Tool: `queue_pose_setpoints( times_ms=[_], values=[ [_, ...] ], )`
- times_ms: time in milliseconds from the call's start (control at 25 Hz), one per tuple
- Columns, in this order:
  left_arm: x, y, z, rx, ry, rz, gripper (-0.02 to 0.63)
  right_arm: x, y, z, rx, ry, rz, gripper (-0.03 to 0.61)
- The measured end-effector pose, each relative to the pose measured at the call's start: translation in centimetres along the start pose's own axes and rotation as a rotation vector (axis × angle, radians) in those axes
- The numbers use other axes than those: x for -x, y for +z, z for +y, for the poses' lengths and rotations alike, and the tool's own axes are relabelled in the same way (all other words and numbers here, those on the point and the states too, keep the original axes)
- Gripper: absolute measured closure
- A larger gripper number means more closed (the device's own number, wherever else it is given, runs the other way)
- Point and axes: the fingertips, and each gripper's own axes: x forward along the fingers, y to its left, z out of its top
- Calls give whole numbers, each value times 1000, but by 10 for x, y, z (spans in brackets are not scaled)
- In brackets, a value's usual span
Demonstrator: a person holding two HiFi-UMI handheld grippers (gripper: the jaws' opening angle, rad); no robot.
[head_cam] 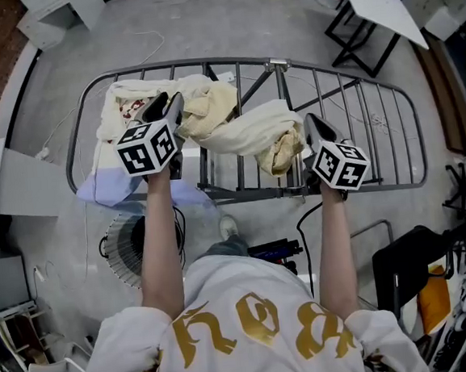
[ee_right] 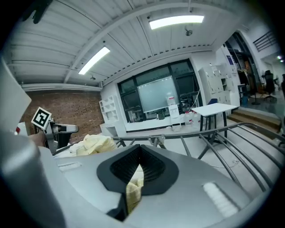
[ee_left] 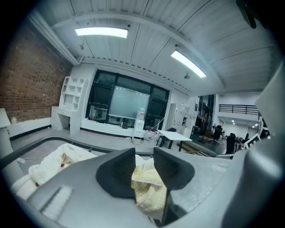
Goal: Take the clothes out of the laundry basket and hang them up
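Observation:
A pale yellow garment hangs stretched between my two grippers above the metal drying rack. My left gripper pinches its left end; in the left gripper view the jaws are shut on the waffle-textured yellow fabric. My right gripper holds the right end, and in the right gripper view its jaws are closed tight on a fold of the same cloth. The garment sags in the middle over the rack's bars.
A white garment lies over the rack's left end, with a lavender cloth hanging at its near left edge. A round ribbed container sits on the floor under my left arm. A white table stands at the far right.

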Motion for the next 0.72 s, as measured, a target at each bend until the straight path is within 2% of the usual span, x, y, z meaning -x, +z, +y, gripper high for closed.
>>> queue_pose_setpoints(
  times_ms=[200,440,720],
  values=[
    [24,-27,-41,21,-44,13,612,15,-9,19,41,34,18,549],
    [59,-46,-79,28,-23,1,612,56,3,37,59,85,-65,551],
    [105,-66,-130,19,-100,-21,612,116,1,51,85,82,-153,551]
  ],
)
